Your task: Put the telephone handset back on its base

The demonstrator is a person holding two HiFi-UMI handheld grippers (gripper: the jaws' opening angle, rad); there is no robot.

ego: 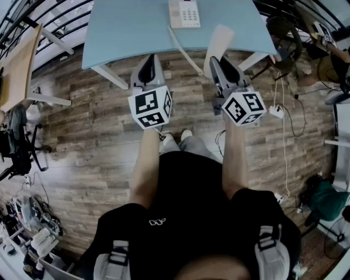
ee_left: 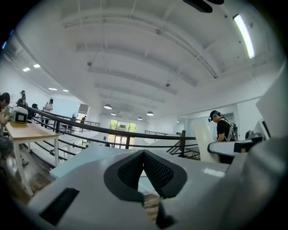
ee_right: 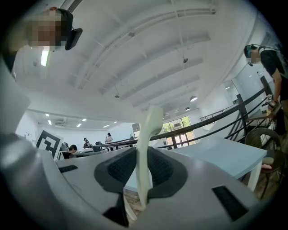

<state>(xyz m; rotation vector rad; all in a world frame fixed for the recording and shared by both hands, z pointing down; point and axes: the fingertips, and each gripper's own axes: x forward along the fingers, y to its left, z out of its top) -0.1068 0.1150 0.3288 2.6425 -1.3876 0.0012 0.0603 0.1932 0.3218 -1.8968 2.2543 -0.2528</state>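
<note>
The cream telephone base [ego: 185, 13] with its keypad sits at the far edge of the light blue table [ego: 126, 27]. My right gripper [ego: 217, 59] is shut on the cream handset [ego: 220, 42], which stands upright over the table's near edge. In the right gripper view the handset [ee_right: 150, 130] is pinched edge-on between the dark pads [ee_right: 120, 168] of the right gripper [ee_right: 143, 155]. A coiled cord [ego: 180, 48] runs from the base toward the handset. My left gripper [ego: 150, 59] hovers beside it, shut and empty; its jaws meet at the tip [ee_left: 144, 153].
Wooden floor lies under the table. A wooden desk [ego: 19, 65] stands at the left, and a round chair [ego: 284, 33] and a seated person [ego: 328, 60] at the right. A power strip [ego: 275, 111] and cables lie on the floor. Black railings ring the area.
</note>
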